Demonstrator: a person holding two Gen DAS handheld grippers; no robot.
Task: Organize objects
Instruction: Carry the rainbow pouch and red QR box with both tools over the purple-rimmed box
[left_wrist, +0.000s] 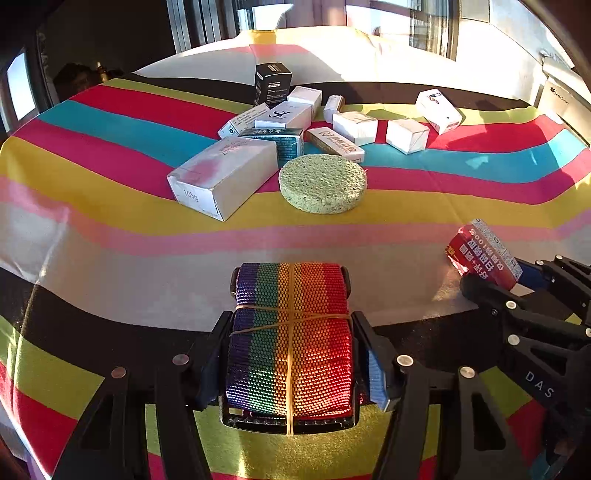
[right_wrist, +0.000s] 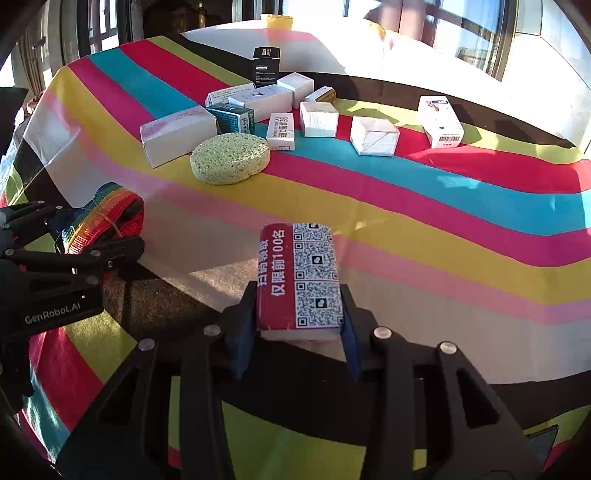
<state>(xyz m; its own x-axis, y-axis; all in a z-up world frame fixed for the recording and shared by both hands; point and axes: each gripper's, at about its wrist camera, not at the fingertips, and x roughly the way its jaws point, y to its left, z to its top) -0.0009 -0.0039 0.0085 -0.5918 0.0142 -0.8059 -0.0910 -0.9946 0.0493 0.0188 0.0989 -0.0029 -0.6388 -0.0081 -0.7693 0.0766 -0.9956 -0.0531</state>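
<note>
The striped tablecloth (right_wrist: 461, 229) covered the whole table, and no basket, tray or other open container was visible on it, so I could not tell where the objects were supposed to be collected. The only containers were closed boxes, and what was inside them could not be seen. The biggest of these, a long white box (left_wrist: 221, 175), lay at the front of a loose group in the middle, with a round green sponge (left_wrist: 323, 182) just beside it. Behind them stood a black box (left_wrist: 272, 83), a dark teal box (right_wrist: 232, 118) and several small white boxes, and one white box with a barcode (right_wrist: 440, 122) lay well apart at the right. To my judgement, the organizing was in an early or middle stage, because most of the objects were not arranged in any order. At the near edge, the left gripper (left_wrist: 291, 347) had its jaws on both sides of a folded rainbow strap (left_wrist: 290, 332) tied with a rubber band, and they seemed to press on it. The right gripper (right_wrist: 299, 314) was clamped on a small red packet with QR codes (right_wrist: 299, 277), which appeared lifted a little over the cloth.
</note>
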